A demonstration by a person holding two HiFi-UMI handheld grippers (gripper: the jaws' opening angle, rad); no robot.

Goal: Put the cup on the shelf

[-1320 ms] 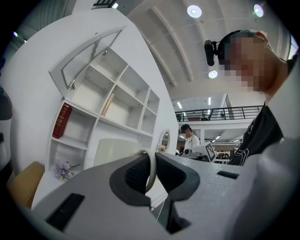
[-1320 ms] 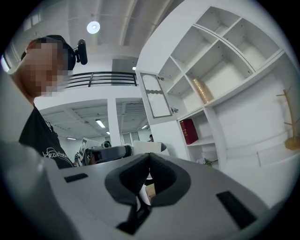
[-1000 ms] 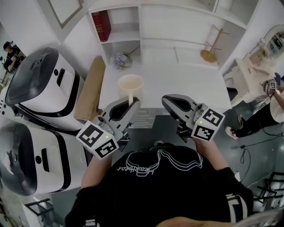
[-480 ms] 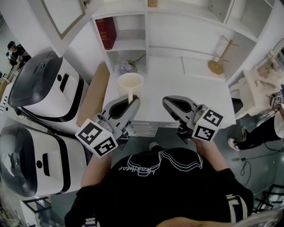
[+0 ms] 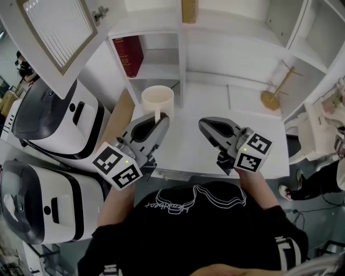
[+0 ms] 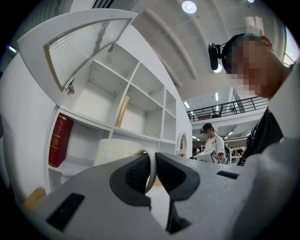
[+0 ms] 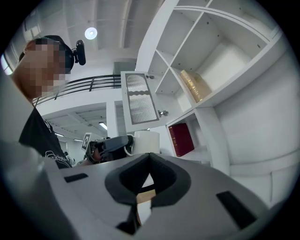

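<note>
In the head view a cream cup (image 5: pixel 157 100) hangs in the air in front of the white shelf unit (image 5: pixel 180 40). My left gripper (image 5: pixel 159 119) is shut on the cup's handle, with the mug body just beyond its tips. The left gripper view shows the handle (image 6: pixel 151 172) pinched between the dark pads, the cup (image 6: pixel 117 151) ahead of them, and the open shelf compartment (image 6: pixel 77 164) beyond. My right gripper (image 5: pixel 207 123) floats to the cup's right, shut and empty; in its own view the right gripper's (image 7: pixel 149 157) tips meet, and the cup (image 7: pixel 147 139) shows to its left.
A red book (image 5: pixel 128 54) stands in the shelf's left compartment and a gold book (image 5: pixel 188 9) one level up. An open cabinet door (image 5: pixel 59 27) juts out at upper left. Two white-and-black appliances (image 5: pixel 54 116) and a wooden board (image 5: pixel 117 116) lie left; a wooden stand (image 5: pixel 272 97) sits right.
Both grippers and the cup have moved forward toward the shelf. The cup now sits close to the compartment with the red book. Both grips look unchanged.
</note>
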